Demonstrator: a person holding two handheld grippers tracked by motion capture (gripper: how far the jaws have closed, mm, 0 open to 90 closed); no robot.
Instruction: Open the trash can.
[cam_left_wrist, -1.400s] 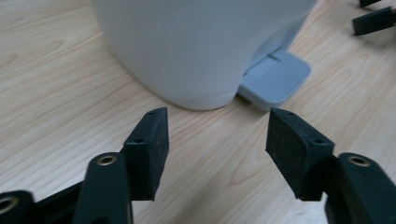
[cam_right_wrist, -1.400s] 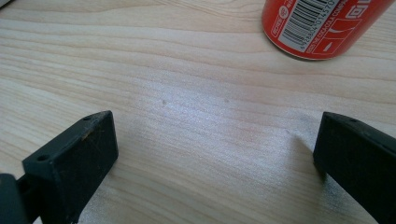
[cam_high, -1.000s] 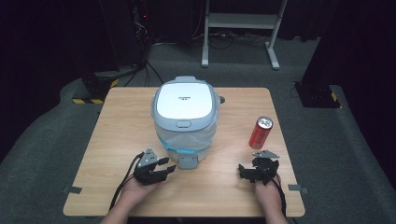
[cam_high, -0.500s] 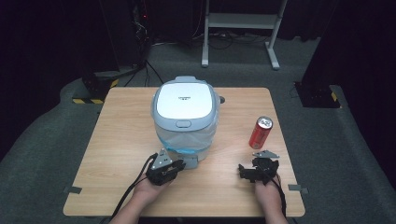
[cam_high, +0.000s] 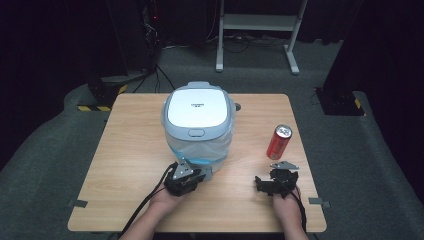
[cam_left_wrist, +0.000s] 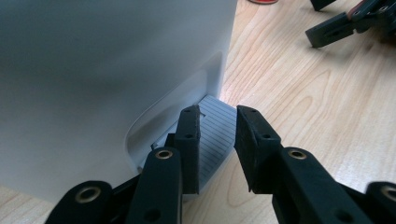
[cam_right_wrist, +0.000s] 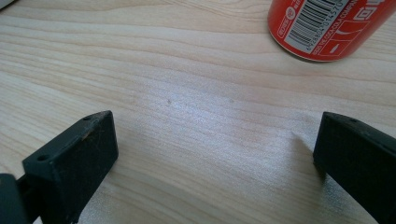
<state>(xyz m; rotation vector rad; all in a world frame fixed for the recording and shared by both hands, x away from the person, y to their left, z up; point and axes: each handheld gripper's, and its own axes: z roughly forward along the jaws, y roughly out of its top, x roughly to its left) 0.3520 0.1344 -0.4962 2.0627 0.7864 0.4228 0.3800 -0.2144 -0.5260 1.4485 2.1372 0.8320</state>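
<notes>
The left tongs (cam_left_wrist: 217, 140), nearly together, straddle the ribbed tab (cam_left_wrist: 218, 126) at the rice cooker (cam_high: 198, 120) base; right tongs (cam_right_wrist: 215, 154) gape apart.

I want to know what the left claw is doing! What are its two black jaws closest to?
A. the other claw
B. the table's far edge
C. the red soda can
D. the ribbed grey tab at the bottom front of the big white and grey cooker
D: in the left gripper view, the left gripper has its jaws on either side of the ribbed grey tab at the foot of the white and grey rice cooker.
</notes>
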